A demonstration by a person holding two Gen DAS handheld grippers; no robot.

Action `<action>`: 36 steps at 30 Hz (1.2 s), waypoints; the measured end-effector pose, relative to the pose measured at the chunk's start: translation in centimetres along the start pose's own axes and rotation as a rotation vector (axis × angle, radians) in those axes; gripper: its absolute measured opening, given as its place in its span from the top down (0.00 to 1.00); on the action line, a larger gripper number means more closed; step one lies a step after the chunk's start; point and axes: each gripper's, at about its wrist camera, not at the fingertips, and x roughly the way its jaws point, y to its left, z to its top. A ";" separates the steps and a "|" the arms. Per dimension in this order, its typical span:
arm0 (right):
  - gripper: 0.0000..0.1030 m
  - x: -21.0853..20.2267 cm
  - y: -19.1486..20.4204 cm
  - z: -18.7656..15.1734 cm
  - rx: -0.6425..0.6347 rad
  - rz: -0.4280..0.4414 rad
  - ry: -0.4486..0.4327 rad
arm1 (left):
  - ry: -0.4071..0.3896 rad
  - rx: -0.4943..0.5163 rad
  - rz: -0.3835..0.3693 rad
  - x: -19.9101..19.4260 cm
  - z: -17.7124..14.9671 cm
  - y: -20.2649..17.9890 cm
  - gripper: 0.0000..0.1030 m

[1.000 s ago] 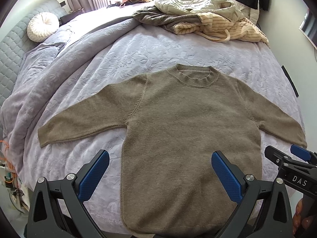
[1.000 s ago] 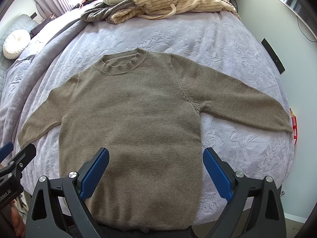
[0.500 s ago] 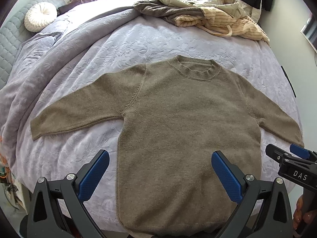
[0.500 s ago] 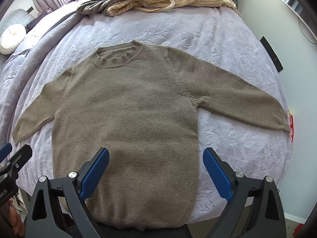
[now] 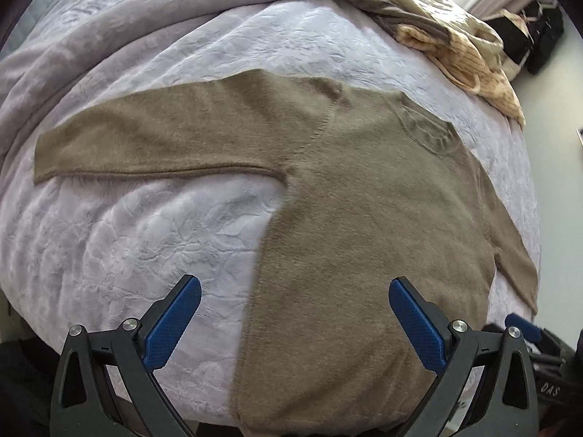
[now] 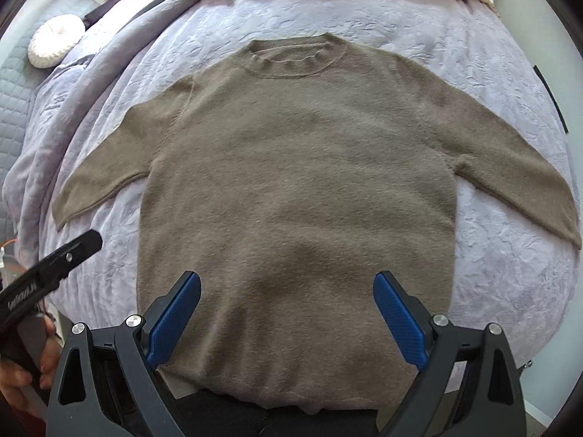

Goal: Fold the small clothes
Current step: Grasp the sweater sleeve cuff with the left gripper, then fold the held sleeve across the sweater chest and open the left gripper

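Sweater [image 6: 298,196] flat beneath open right claw [image 6: 288,313].

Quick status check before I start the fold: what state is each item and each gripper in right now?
Sweater: spread flat, face up, both sleeves out, unfolded.
Left gripper: open, holding nothing, over the sweater's left hem edge.
Right gripper: open, holding nothing, over the lower hem.
Clothes pile: heaped and unfolded at the far end.
Bedspread: laid out, lightly wrinkled.
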 end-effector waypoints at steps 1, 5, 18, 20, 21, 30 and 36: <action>0.06 0.1 0.9 -0.2 -0.013 0.019 0.040 | -0.006 -0.039 -0.005 0.4 0.4 1.8 0.00; 0.06 0.7 4.4 -0.5 -0.063 0.069 0.122 | -0.054 -0.195 -0.013 1.9 2.3 9.7 0.00; 0.06 1.8 9.7 -1.0 -0.119 0.028 0.163 | -0.147 -0.692 -0.096 7.5 6.3 29.0 0.00; 0.06 1.8 9.7 -1.1 -0.115 0.019 0.165 | -0.172 -0.689 -0.084 7.2 6.4 29.2 0.17; 0.06 1.8 9.7 -1.2 -0.111 0.019 0.165 | -0.169 -0.686 -0.070 7.1 6.5 29.3 0.24; 0.06 1.3 8.1 -1.1 -0.094 0.053 0.143 | -0.303 -0.559 -0.112 4.3 7.8 26.2 0.88; 0.06 1.3 5.3 -0.1 -0.081 0.086 0.130 | -0.412 -0.343 -0.170 -0.7 9.6 18.0 0.89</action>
